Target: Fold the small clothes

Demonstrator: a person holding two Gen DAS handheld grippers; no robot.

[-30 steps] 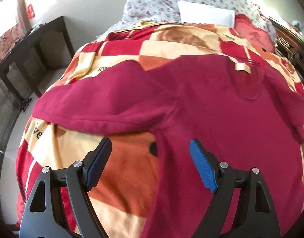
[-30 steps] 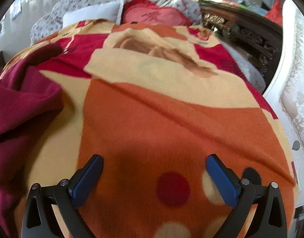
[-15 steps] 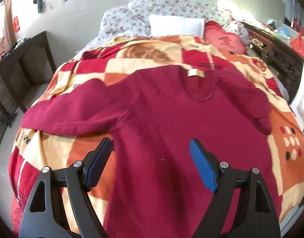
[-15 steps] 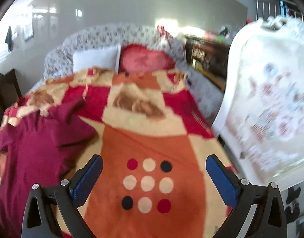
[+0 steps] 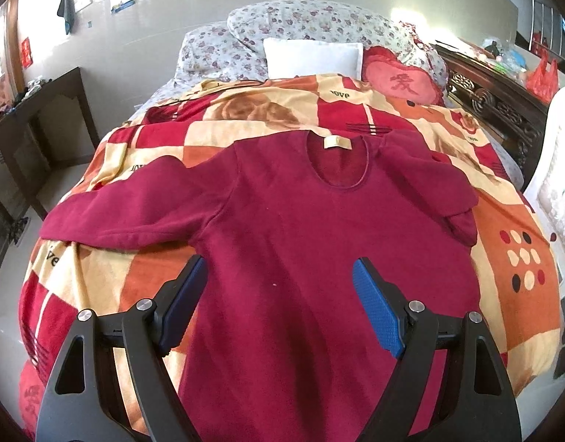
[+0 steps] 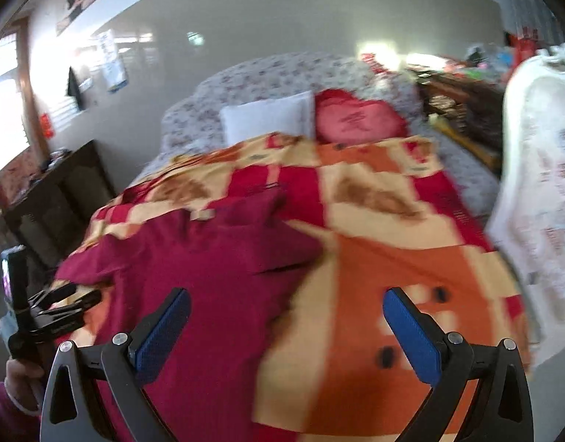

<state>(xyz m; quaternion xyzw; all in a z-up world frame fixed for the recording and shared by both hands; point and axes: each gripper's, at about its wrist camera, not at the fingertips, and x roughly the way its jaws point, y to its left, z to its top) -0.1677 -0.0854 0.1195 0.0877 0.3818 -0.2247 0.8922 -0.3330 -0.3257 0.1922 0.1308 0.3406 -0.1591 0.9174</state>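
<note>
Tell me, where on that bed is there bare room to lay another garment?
Bare blanket lies right of the maroon sweater, toward the white chair, and beyond its collar up to the white pillow. The sweater fills the middle; its spread sleeve crowds the left.

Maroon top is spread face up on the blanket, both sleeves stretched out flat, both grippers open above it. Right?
Not quite. In the left wrist view only one sleeve lies stretched out; the other sleeve is folded in over the maroon top. The rest holds: blanket underneath, left gripper and right gripper open.
</note>
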